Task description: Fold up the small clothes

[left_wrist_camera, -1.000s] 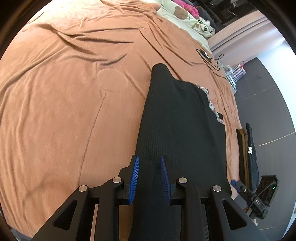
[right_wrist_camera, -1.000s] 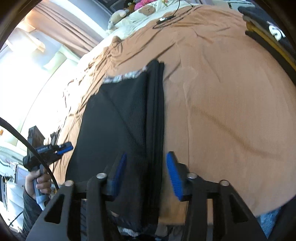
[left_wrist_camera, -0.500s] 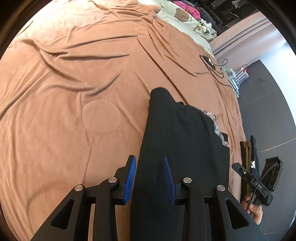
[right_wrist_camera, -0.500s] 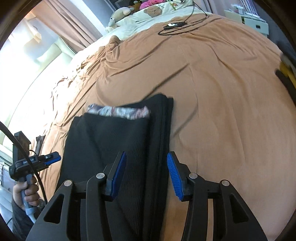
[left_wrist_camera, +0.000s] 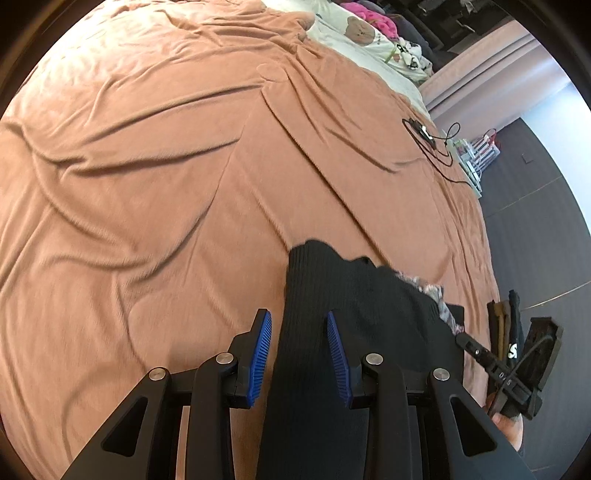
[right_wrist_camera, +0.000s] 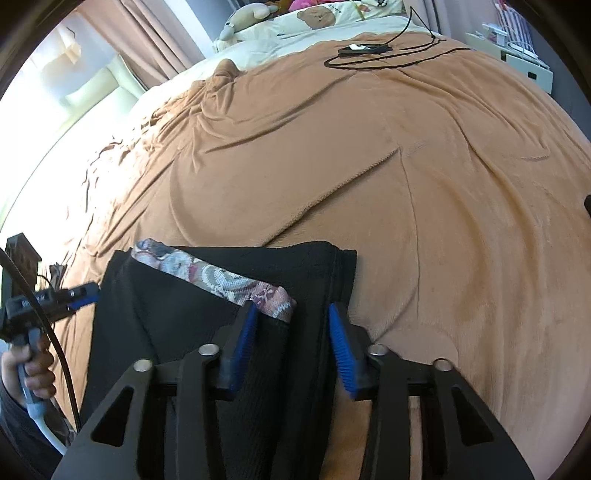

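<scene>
Left tool [left_wrist_camera: 299,350]: blue pads partly apart, straddling the near left edge of the black ribbed garment [left_wrist_camera: 354,325]; cloth runs up between the pads with a gap on each side, so it looks loosely bracketed, not pinched

Right tool [right_wrist_camera: 291,343]: jaws have just been closing; the garment's [right_wrist_camera: 207,317] right-hand folded edge sits between the pads, and whether they bite yet cannot be told from this angle

Garment, position: lies flat on the bed's brown blanket [right_wrist_camera: 406,166], directly under and ahead of both tools; long axis runs away from the tools, near end beneath them, far end short of the blanket's middle. Each tool holds station at its own near corner, left on the left edge, right on the right, so neither is nearer than the other

Patterned waistband strip [right_wrist_camera: 221,277]: shows across the upper layer, just beyond the right tool's left pad

Judgement: coming move likely carries the near end forward along that long axis, onto the far end

Far: black cable and small device [right_wrist_camera: 369,51] on the blanket, well apart; cream bedding with bear print [right_wrist_camera: 317,16] beyond
</scene>
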Available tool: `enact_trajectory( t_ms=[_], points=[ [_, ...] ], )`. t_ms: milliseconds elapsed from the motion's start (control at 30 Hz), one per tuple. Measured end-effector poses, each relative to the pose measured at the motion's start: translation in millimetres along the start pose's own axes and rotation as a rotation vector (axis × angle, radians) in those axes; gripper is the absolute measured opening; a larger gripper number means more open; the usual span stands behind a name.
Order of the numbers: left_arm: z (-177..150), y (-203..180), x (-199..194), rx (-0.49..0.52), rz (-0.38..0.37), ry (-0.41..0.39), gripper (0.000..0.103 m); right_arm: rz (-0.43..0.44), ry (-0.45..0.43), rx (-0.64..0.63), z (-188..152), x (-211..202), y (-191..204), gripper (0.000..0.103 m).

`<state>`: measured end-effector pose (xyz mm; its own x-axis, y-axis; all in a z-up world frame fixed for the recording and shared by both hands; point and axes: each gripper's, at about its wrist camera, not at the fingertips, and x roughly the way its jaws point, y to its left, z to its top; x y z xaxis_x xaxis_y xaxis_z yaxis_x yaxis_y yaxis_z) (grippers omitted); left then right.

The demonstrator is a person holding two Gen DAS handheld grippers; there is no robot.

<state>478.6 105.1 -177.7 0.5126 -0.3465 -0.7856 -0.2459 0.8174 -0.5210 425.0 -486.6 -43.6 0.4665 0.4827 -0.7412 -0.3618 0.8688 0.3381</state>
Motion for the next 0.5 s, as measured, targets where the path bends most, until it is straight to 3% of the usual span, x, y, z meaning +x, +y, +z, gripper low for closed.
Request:
enact_trajectory(
  t_ms=[33,133,300,333,367,400,433,500],
  points=[
    [1,-1,2,0.003,0.006,-0.002,0.033,-0.009,-0.001,-0.014,1,1,2,0.016],
    [6,0,8,0.017,0.027,-0.008,0.033,-0.037,-0.020,-0.056,1,-2,9,0.008],
    [10,0,19,0.034,0.055,0.000,0.031,-0.064,-0.024,-0.059,-2,-5,11,0.006],
    [11,1,20,0.042,0.068,-0.003,0.025,-0.064,-0.021,-0.048,-2,-3,8,0.006],
    [9,3,23,0.047,0.108,-0.002,0.009,-0.065,-0.018,-0.037,-1,-1,6,0.006],
    [9,7,26,0.035,0.149,0.002,0.000,-0.067,-0.014,-0.024,-1,1,3,0.006],
    [9,14,28,0.009,0.191,0.001,0.000,-0.075,-0.012,-0.009,-1,4,0,0.006],
    [10,31,27,-0.055,0.144,-0.014,0.000,-0.096,-0.013,0.022,0,6,-7,0.006]
  ],
)
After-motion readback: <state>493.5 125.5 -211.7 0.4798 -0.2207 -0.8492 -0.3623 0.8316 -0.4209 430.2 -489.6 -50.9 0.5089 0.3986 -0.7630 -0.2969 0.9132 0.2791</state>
